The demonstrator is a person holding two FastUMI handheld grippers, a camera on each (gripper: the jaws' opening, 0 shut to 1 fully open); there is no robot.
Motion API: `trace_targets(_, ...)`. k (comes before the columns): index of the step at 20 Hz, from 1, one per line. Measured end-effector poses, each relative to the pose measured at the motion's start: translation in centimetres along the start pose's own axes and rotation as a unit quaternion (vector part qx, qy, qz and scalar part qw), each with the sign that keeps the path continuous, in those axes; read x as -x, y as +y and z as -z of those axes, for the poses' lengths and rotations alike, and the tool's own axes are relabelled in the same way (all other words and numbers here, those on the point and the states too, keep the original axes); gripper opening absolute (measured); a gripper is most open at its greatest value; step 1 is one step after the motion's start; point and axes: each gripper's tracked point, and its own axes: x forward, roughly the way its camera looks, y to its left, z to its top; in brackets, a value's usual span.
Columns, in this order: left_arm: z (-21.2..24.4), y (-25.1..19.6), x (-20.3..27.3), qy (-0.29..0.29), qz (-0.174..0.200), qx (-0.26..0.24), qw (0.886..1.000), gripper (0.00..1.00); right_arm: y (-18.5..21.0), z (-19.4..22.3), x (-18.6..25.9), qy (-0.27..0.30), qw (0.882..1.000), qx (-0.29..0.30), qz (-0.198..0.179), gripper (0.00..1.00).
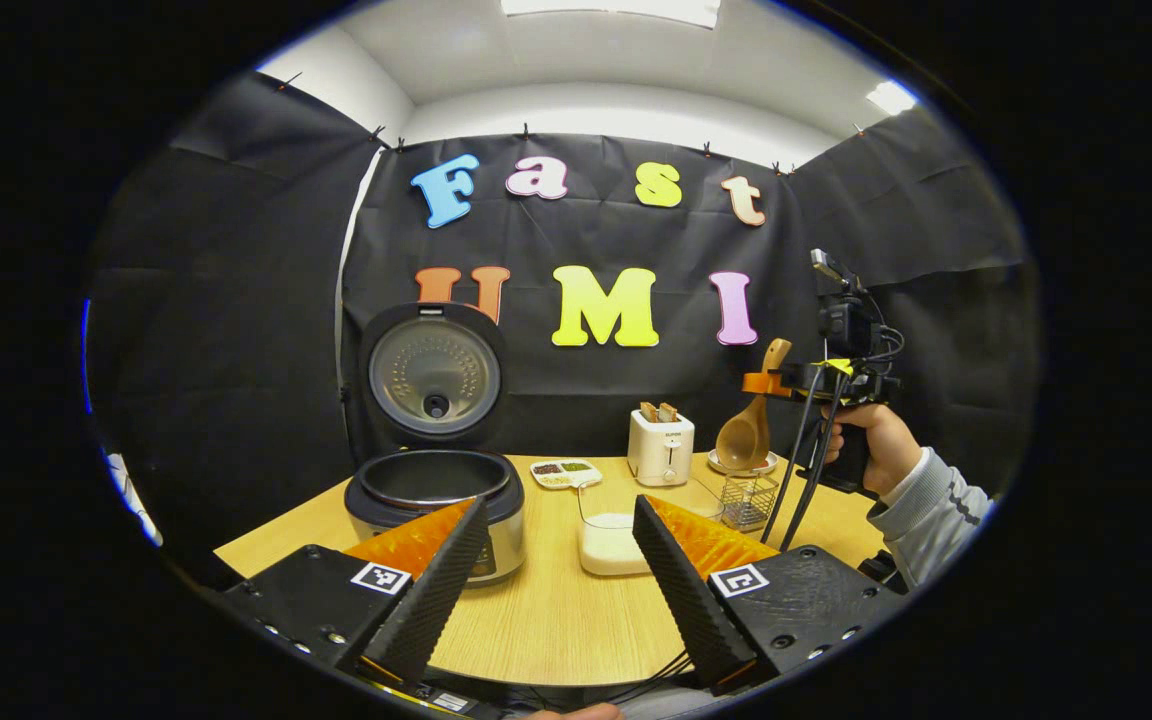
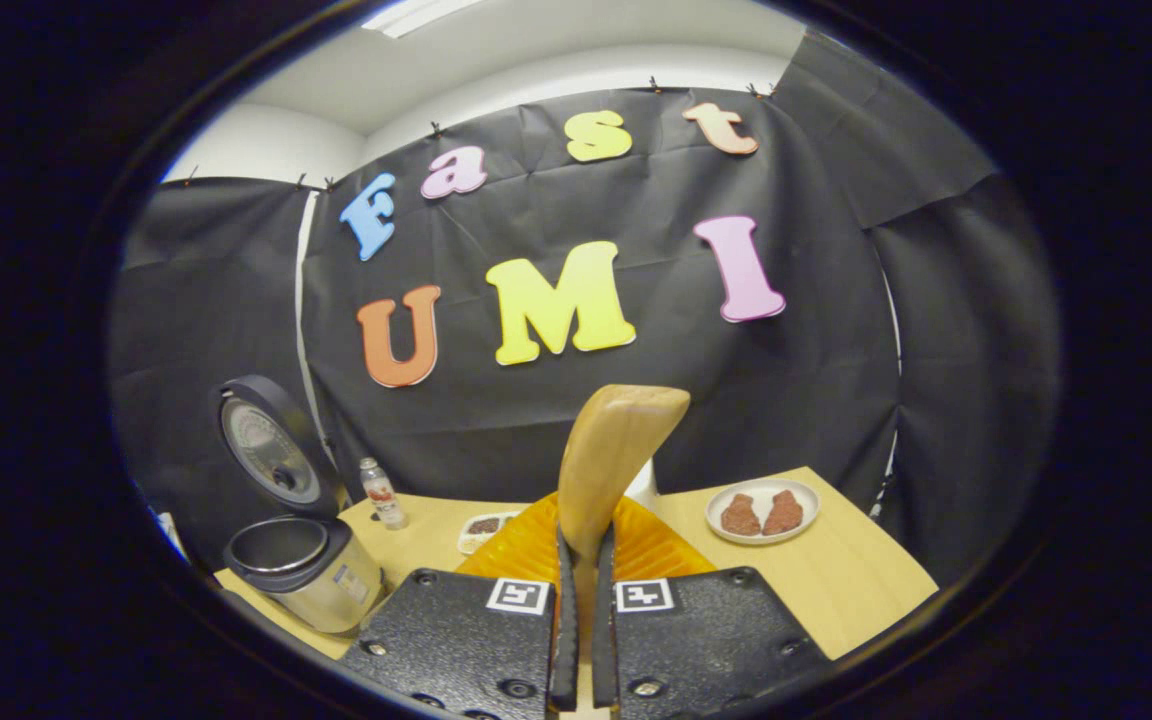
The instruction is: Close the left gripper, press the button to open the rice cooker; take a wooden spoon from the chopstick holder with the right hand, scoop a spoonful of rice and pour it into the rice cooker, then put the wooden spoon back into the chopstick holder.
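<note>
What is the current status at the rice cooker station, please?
Left gripper open, idle. Right gripper shut on wooden spoon, lifted above holder. Rice cooker lid up. Nothing in the way.

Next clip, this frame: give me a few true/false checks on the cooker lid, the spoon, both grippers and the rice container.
1. The rice cooker lid is shut. False: it stands open.
2. The right gripper is shut on the wooden spoon handle. True.
3. The spoon sits deep in the chopstick holder. False: in the left gripper view the spoon bowl hangs above the holder.
4. The left gripper is open and holds nothing. True.
5. The rice container stands inside the cooker. False: it stands on the table beside the cooker.
</note>
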Motion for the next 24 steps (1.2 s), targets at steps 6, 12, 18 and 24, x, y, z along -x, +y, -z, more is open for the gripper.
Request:
trace_targets(6, 0.4, -2.1, -1.8, 0.008, 0.011, 0.009, 1.000, 0.94, -5.2, 2.5, -2.4, 0.007, 0.999, -0.002, 0.037, 0.12)
trace_targets(12, 0.6, -2.2, -2.7, 0.013, 0.004, 0.000, 1.000, 0.94, -6.8, 4.6, -4.1, 0.013, 0.999, -0.012, 0.036, 0.14)
trace_targets(18, 0.7, -1.7, -4.1, 0.011, 0.002, 0.025, 1.000, 0.94, -6.8, 6.0, -5.2, 0.026, 0.999, -0.024, 0.007, 0.25)
trace_targets(24, 0.4, -0.5, -5.7, 0.006, -0.001, 0.046, 0.999, 0.94, -9.1, 4.2, -4.4, 0.000, 0.998, 0.019, 0.056, 0.64)
